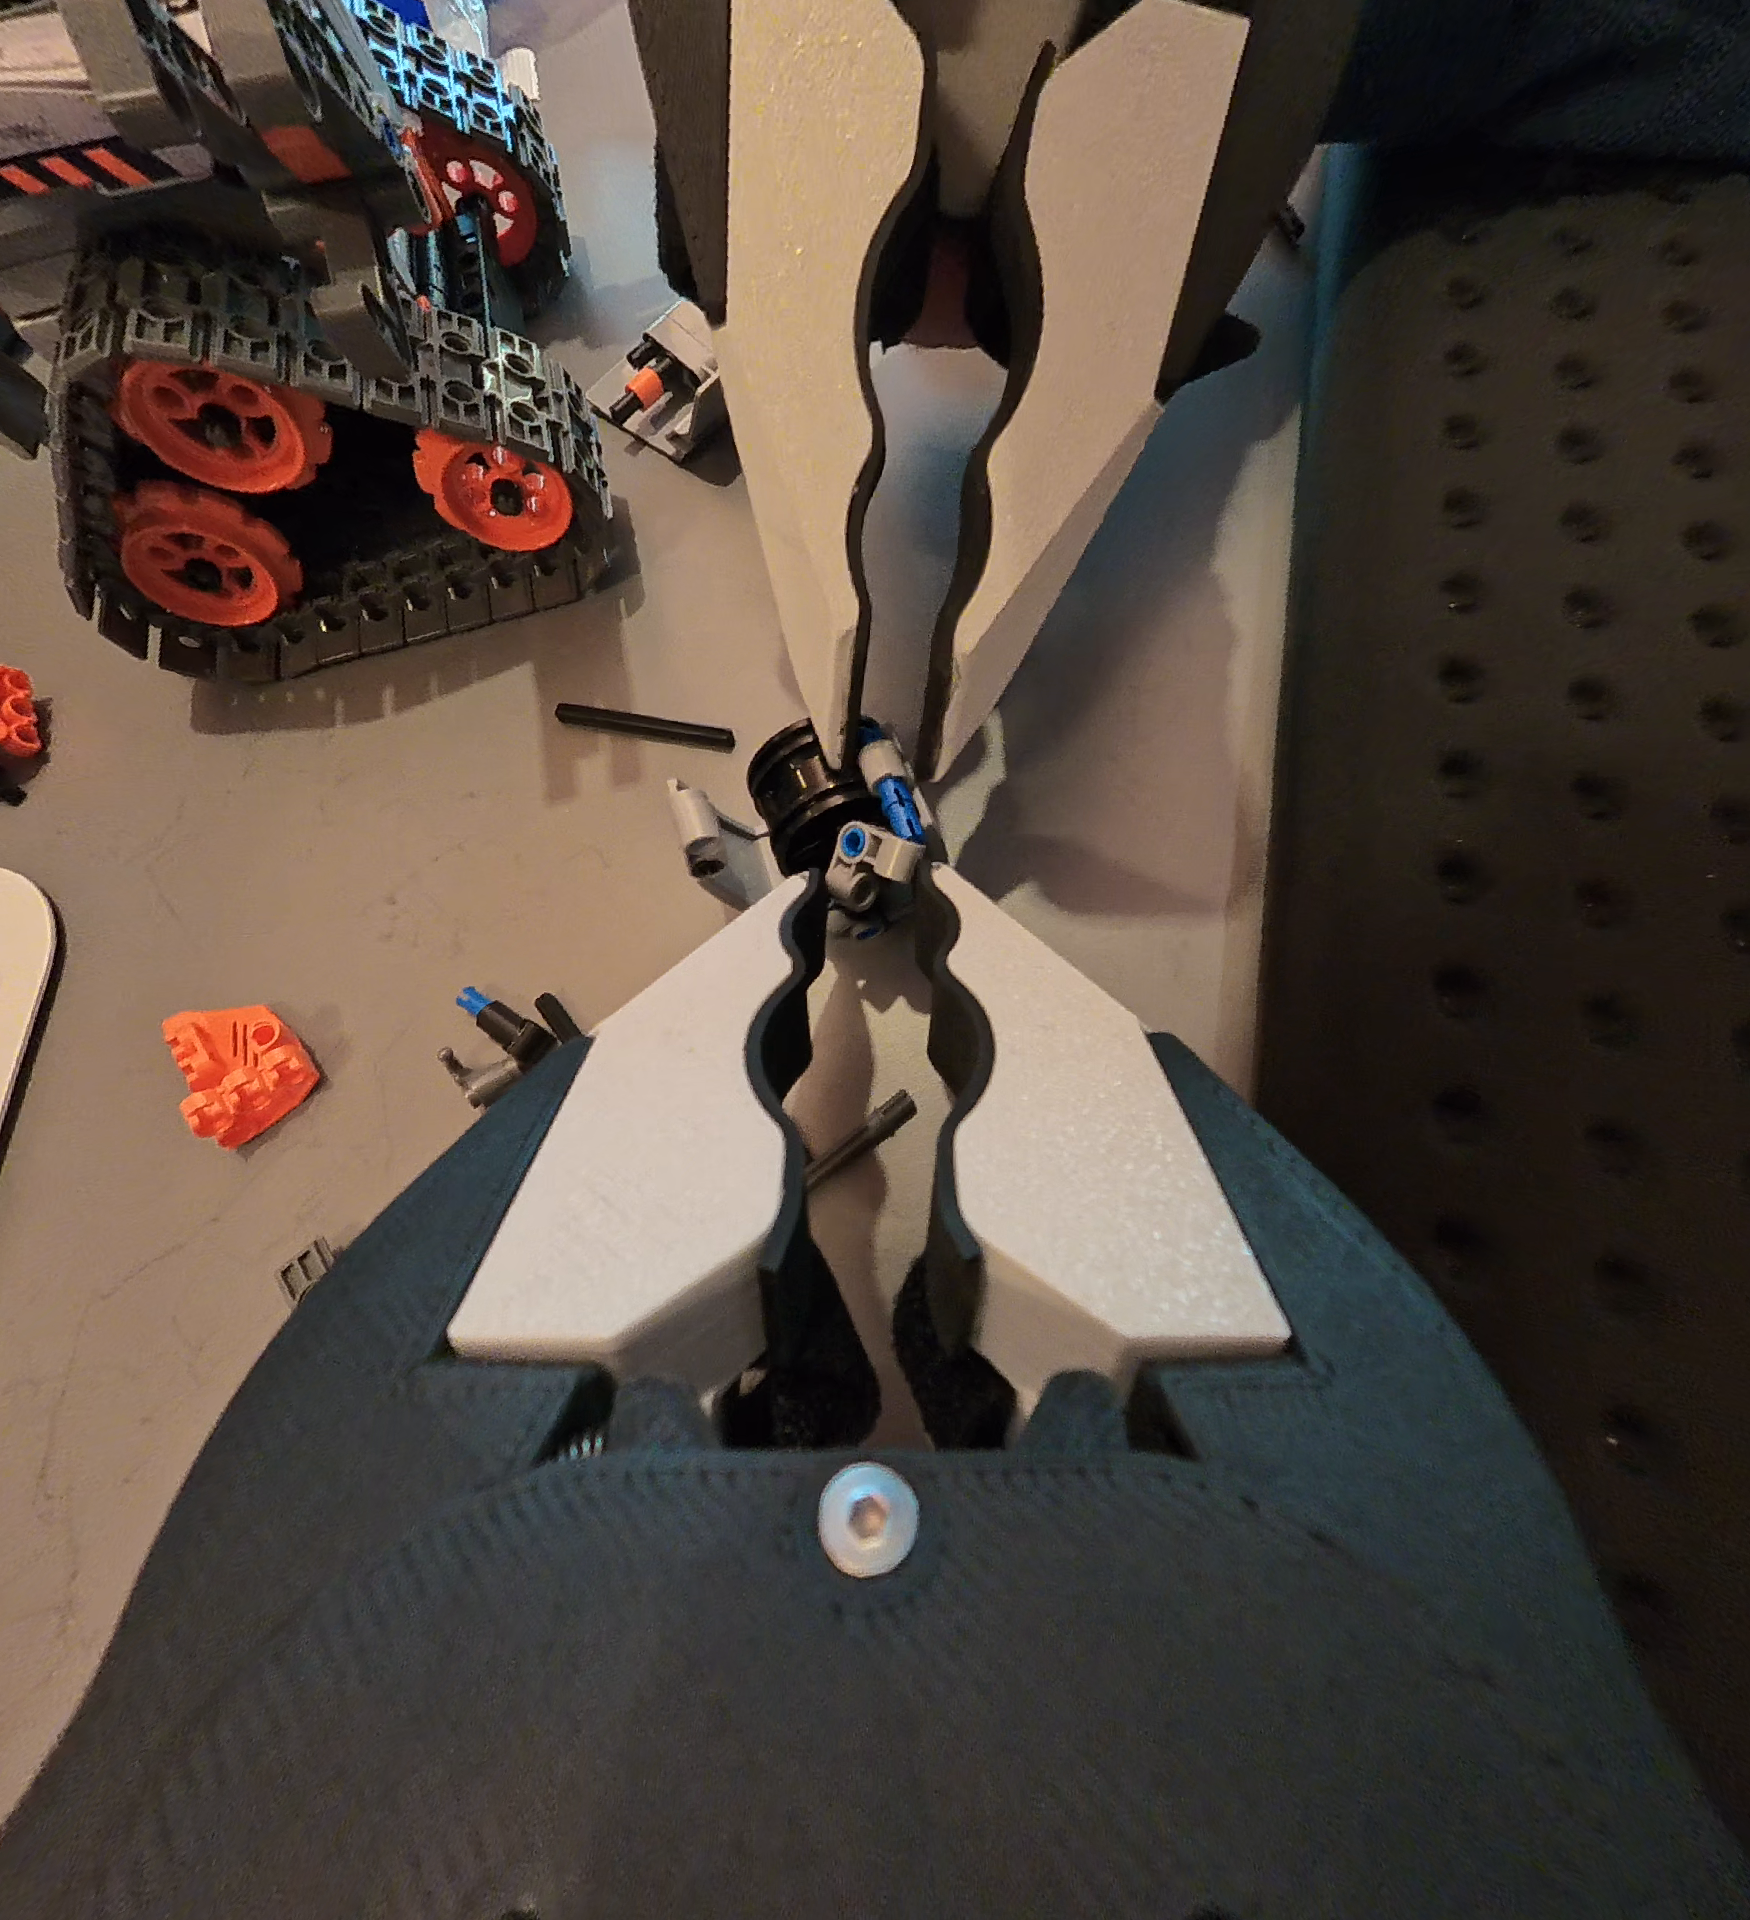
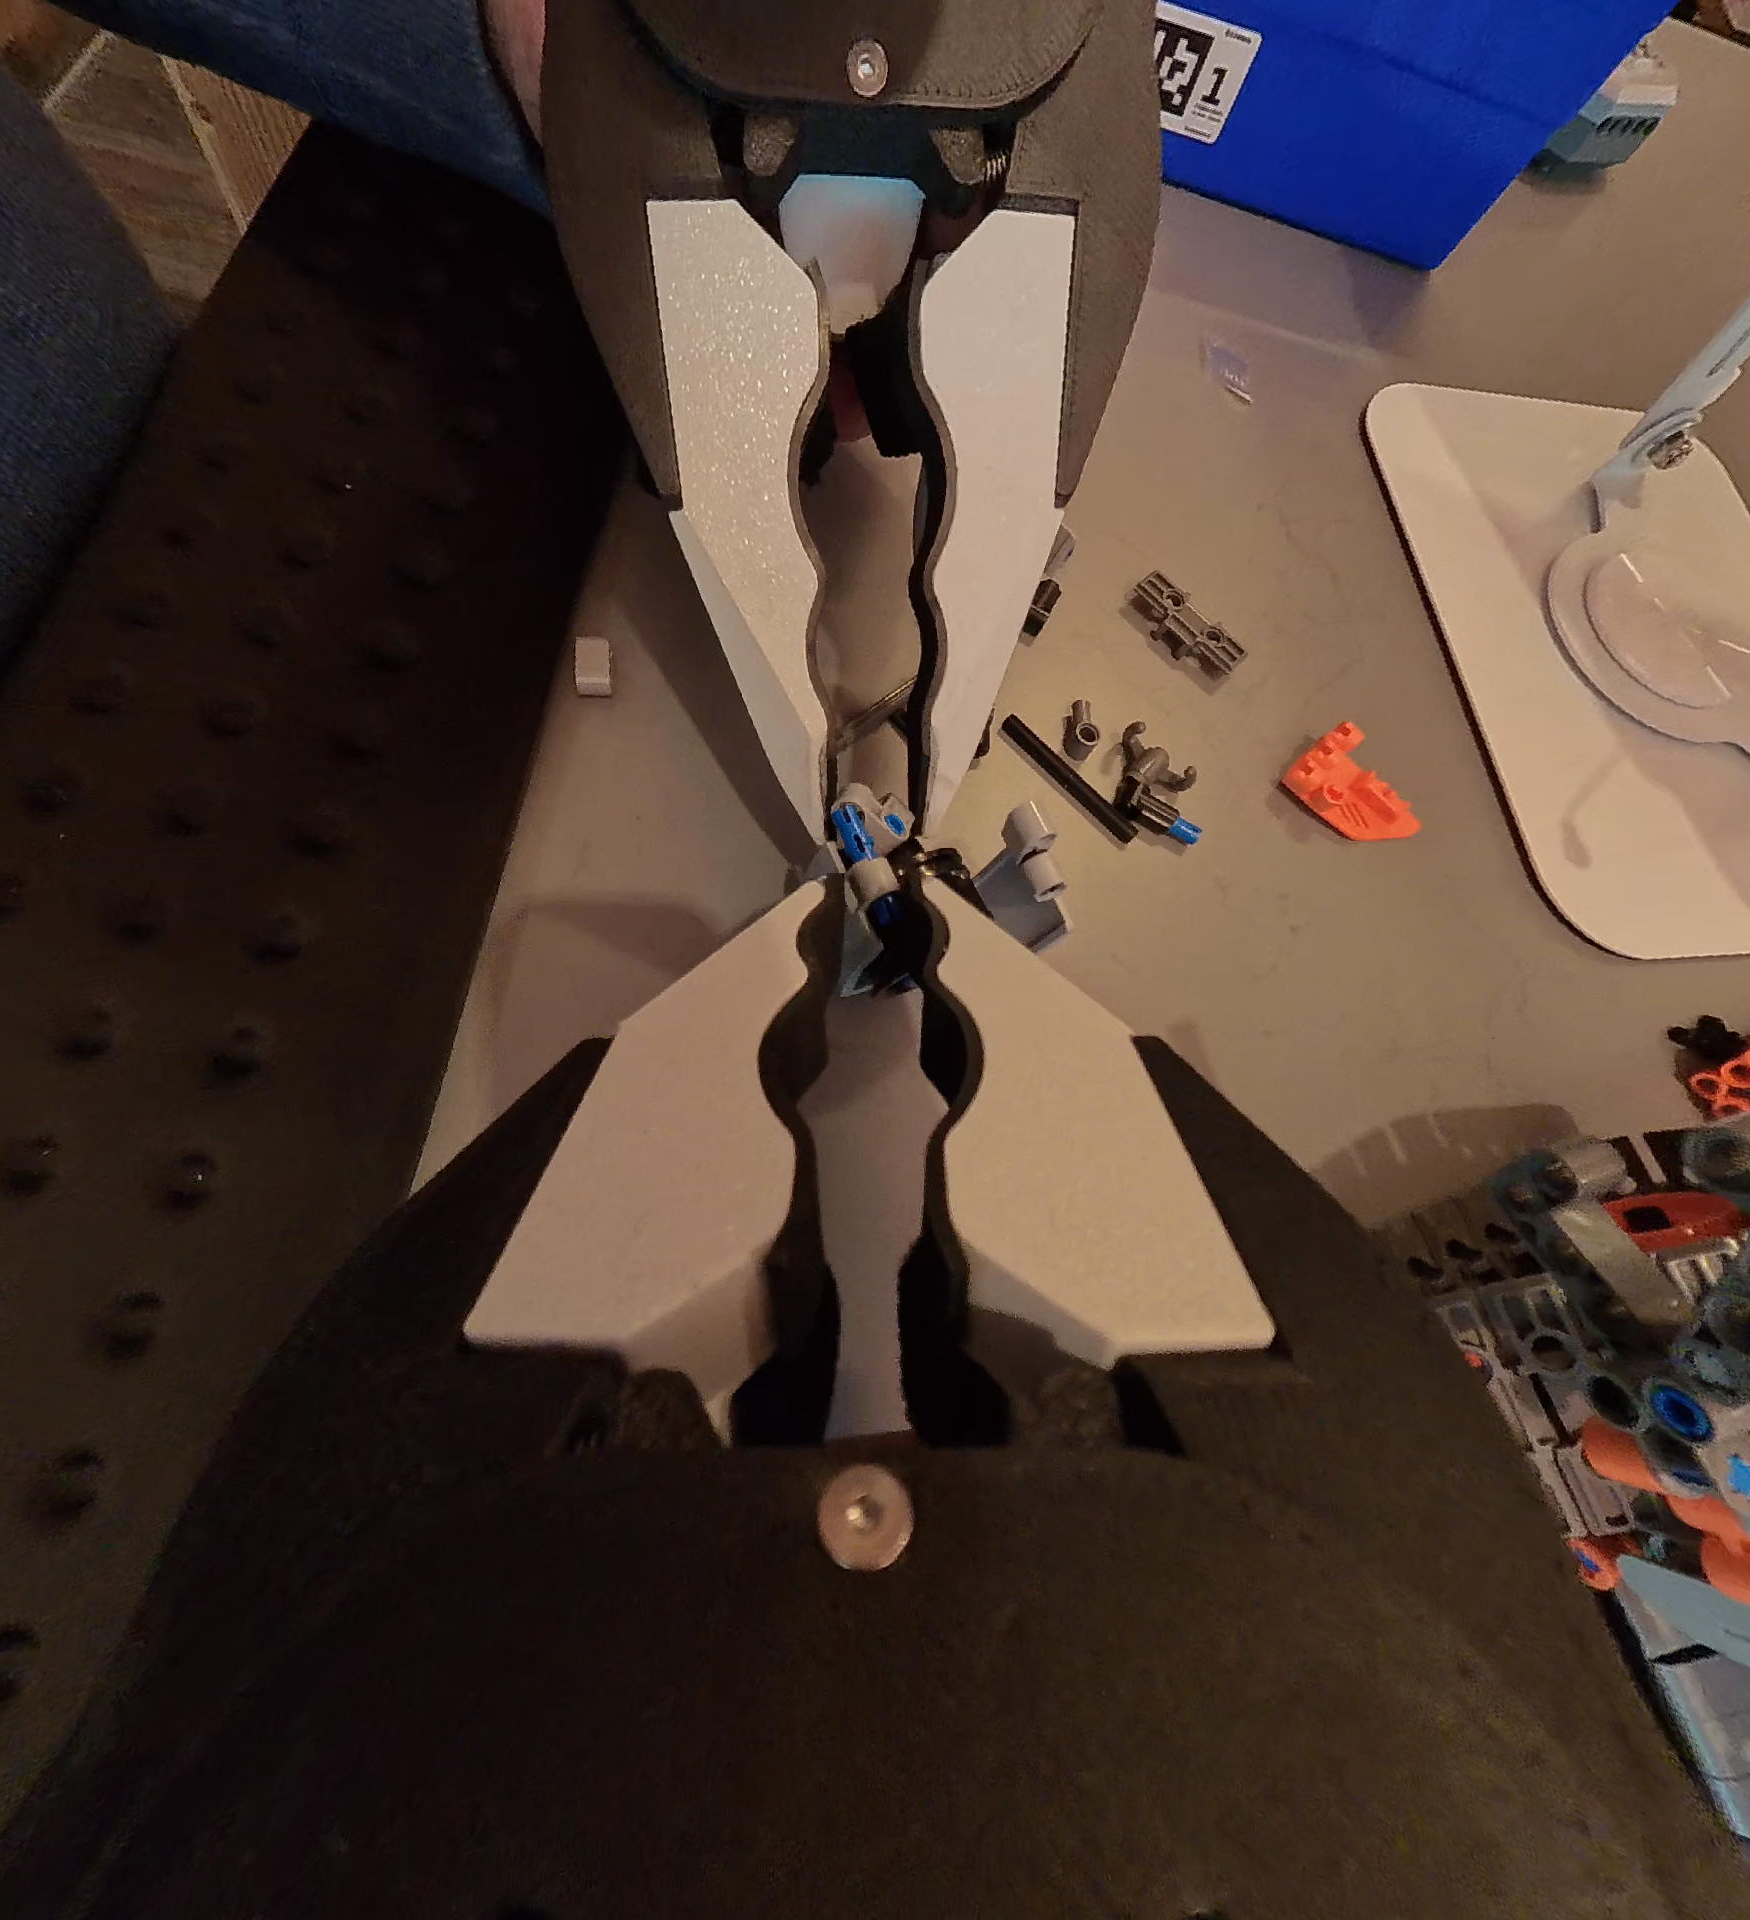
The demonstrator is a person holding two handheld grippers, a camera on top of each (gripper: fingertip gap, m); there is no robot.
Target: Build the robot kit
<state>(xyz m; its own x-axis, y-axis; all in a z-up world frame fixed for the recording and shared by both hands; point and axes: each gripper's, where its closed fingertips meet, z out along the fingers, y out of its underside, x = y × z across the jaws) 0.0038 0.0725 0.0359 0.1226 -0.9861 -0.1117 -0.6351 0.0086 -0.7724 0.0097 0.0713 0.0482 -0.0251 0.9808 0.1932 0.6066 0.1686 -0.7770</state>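
Note:
A small brick assembly (image 1: 876,847) of grey connectors, blue pins and a black round hub (image 1: 798,795) hangs just above the grey table (image 1: 331,883), between both grippers. My left gripper (image 1: 876,883) comes from below in the left wrist view and is shut on its near end. My right gripper (image 1: 886,743) comes from above, facing it, shut on the far end. In the right wrist view the right gripper (image 2: 876,914) grips the assembly (image 2: 871,883) from below and the left gripper (image 2: 871,805) meets it from above, tip to tip.
A tracked vehicle model with orange wheels (image 1: 331,468) stands nearby, also in the right wrist view (image 2: 1681,1351). Loose orange pieces (image 1: 242,1075), a black axle (image 1: 642,725) and small grey parts (image 2: 1188,629) lie around. There is a white stand base (image 2: 1577,675), a blue box (image 2: 1370,104) and a black perforated mat (image 1: 1577,831). The tips of both grippers are at nearly the same place.

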